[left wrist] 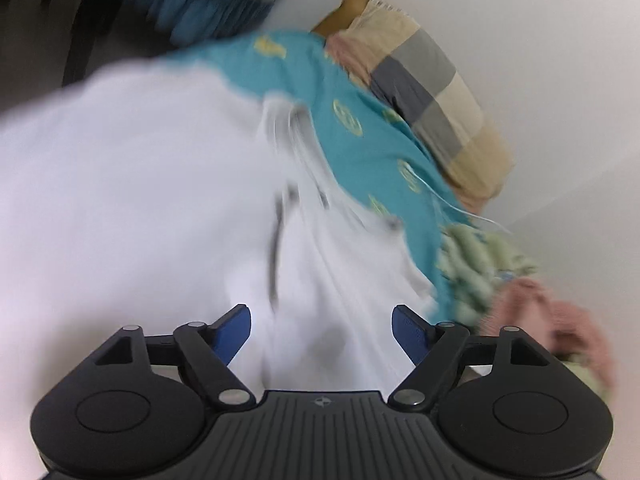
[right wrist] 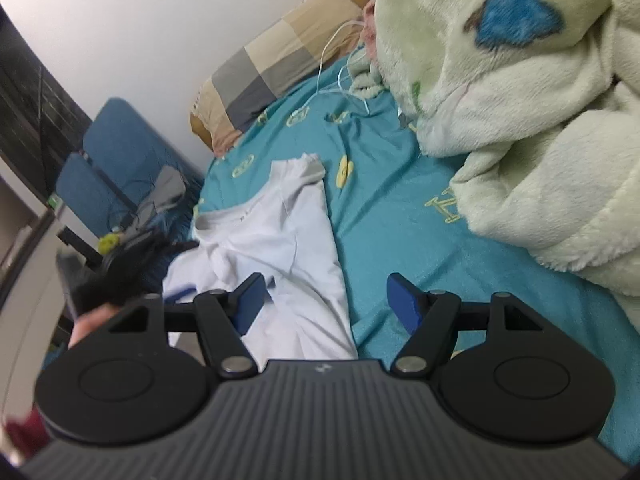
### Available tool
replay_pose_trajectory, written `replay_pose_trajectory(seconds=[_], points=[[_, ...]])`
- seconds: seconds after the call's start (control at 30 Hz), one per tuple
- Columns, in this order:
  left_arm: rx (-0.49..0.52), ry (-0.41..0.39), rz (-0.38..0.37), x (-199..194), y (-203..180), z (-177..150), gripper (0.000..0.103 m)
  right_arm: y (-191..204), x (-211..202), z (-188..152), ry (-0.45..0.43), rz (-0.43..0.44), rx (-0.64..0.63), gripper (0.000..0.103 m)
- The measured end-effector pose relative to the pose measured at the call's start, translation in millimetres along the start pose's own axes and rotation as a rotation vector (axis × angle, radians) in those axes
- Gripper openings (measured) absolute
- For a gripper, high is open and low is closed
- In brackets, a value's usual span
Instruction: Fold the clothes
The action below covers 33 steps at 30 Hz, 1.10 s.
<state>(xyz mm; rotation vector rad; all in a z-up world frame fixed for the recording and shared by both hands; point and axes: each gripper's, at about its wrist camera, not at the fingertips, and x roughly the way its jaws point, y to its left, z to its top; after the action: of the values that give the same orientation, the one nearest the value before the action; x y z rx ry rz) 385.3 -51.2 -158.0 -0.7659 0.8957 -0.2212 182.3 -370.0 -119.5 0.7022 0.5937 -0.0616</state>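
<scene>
Shirt (right wrist: 280, 232) lies unfolded on the bed (right wrist: 400, 216). My left gripper (left wrist: 321, 322) and right gripper (right wrist: 323, 298) have fingers spread, empty; next, pinch an edge.

The white short-sleeved cotton T-shirt (right wrist: 280, 236) lies crumpled on the teal bedsheet with yellow embroidered motifs (right wrist: 400, 208), near the sheet's left edge in the right wrist view. It is not folded. The ribbed neckline faces left and lies open. One sleeve extends away from the camera, its hem turned up at the tip. The body fabric is bunched into soft diagonal creases toward the camera. In the left wrist view the T-shirt (left wrist: 160, 200) is motion-blurred, fills the left and centre of the frame, and overlaps the sheet (left wrist: 360, 140).
</scene>
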Motion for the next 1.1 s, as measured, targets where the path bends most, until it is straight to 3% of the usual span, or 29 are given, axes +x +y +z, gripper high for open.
replay_pose_trajectory(seconds=[0.1,0.23,0.33,0.4,0.43,0.47,0.63,0.83,0.93,1.03,1.1], points=[[-0.120,0.049,-0.076,-9,12,-33,0.079,-7,-8,2,-0.009,0.008,0.036,0.070],[-0.169,0.072,-0.094,10,15,-61,0.072,-21,-15,6,-0.016,0.009,0.090,0.071],[-0.159,0.030,-0.105,22,12,-65,0.064,-27,-16,8,-0.016,0.017,0.107,0.070],[-0.132,0.024,-0.103,28,7,-60,0.030,-28,-16,8,-0.016,0.018,0.108,0.071],[-0.118,0.027,-0.100,30,4,-57,0.020,-28,-15,7,-0.012,0.021,0.108,0.071],[-0.099,0.020,-0.101,30,1,-53,0.003,-28,-14,7,-0.006,0.025,0.107,0.070],[0.115,-0.060,-0.051,11,-33,-18,0.004,-28,-13,8,0.001,0.039,0.112,0.071],[0.267,-0.119,0.141,29,-44,10,0.004,-27,-7,6,0.019,0.043,0.110,0.070],[0.251,-0.085,0.210,50,-22,9,0.008,-27,-6,6,0.025,0.038,0.099,0.070],[0.229,-0.094,0.163,44,-5,2,0.019,-27,-3,6,0.036,0.032,0.081,0.071],[0.245,-0.082,0.156,32,-5,-3,0.042,-26,0,6,0.046,0.031,0.069,0.070]])
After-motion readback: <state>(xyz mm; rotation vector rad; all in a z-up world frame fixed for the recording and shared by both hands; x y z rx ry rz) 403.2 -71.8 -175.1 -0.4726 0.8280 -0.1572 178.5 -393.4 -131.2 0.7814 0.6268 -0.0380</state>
